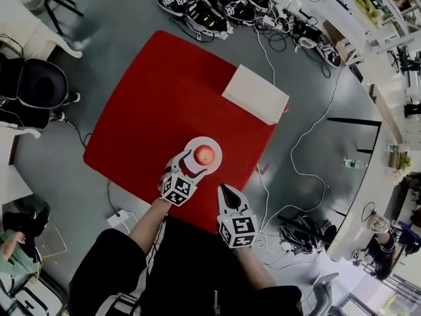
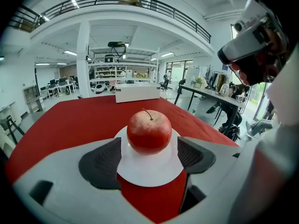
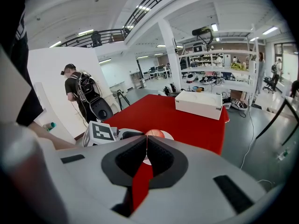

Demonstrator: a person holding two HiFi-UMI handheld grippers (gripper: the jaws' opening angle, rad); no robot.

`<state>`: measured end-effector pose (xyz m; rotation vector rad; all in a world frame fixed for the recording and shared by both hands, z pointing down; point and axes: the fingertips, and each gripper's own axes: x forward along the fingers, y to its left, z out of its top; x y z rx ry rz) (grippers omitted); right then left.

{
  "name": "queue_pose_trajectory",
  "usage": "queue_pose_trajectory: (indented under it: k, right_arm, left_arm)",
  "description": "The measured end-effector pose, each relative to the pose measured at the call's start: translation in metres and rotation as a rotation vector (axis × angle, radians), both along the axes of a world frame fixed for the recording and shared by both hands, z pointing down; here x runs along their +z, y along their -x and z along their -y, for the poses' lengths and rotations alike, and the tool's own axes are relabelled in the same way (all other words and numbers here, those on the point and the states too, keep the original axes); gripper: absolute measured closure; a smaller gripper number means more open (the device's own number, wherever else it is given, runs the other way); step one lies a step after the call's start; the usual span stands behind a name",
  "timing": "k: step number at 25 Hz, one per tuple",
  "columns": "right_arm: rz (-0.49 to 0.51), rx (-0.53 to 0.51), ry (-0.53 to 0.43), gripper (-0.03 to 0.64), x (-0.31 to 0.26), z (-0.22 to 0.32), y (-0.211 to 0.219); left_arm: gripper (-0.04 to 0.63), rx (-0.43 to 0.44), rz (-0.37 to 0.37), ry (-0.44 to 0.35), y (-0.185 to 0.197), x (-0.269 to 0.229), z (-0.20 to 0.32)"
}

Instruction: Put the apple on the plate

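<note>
The apple [image 1: 205, 154] sits upright, stem up, at the centre of the white plate [image 1: 212, 142]. The plate rests on the red table [image 1: 164, 91], close to the edge nearest the person.

Left gripper [image 1: 186, 170]: jaws wide apart and empty. In the left gripper view, the two dark pads [image 2: 99, 162] stand at either side of the plate's near rim. The apple lies just ahead of the pads and touches neither.

Right gripper [image 1: 223, 193]: jaws closed tip to tip, with nothing between them. It is positioned just right of the left gripper, at the table's near edge, and points towards the plate.

A white box [image 1: 255, 94] lies at the far right corner of the table, well apart from the plate.
</note>
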<state>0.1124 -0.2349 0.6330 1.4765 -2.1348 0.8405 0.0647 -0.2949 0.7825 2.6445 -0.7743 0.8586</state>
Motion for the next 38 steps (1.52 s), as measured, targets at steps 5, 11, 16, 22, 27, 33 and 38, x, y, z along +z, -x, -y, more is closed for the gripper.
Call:
queue_pose_trajectory:
  k: [5, 11, 16, 22, 27, 33, 38]
  right_arm:
    - [0.003, -0.013, 0.000, 0.604, 0.000, -0.001, 0.003]
    - [0.006, -0.028, -0.001, 0.604, 0.001, -0.002, 0.004]
    - [0.008, -0.039, -0.005, 0.604, 0.000, -0.006, 0.005]
    - [0.013, -0.051, -0.014, 0.604, -0.002, -0.013, 0.007]
    - [0.015, -0.059, -0.027, 0.604, -0.005, -0.024, 0.004]
    - [0.023, -0.075, -0.077, 0.604, -0.016, -0.031, 0.001]
    - [0.035, -0.100, -0.122, 0.604, -0.030, -0.043, 0.001]
  left_arm:
    - [0.326, -0.014, 0.014, -0.043, 0.007, -0.009, -0.001]
    - [0.373, -0.029, 0.022, -0.052, 0.010, -0.011, -0.003]
    - [0.377, -0.026, 0.016, -0.044, 0.013, -0.013, -0.010]
    - [0.393, -0.018, 0.035, -0.015, 0.013, -0.007, -0.017]
    - [0.393, -0.048, 0.023, -0.046, 0.016, -0.019, -0.023]
    - [0.548, -0.117, -0.017, -0.119, 0.026, -0.052, -0.034]
    - [0.588, -0.178, -0.040, -0.163, 0.031, -0.083, -0.050]
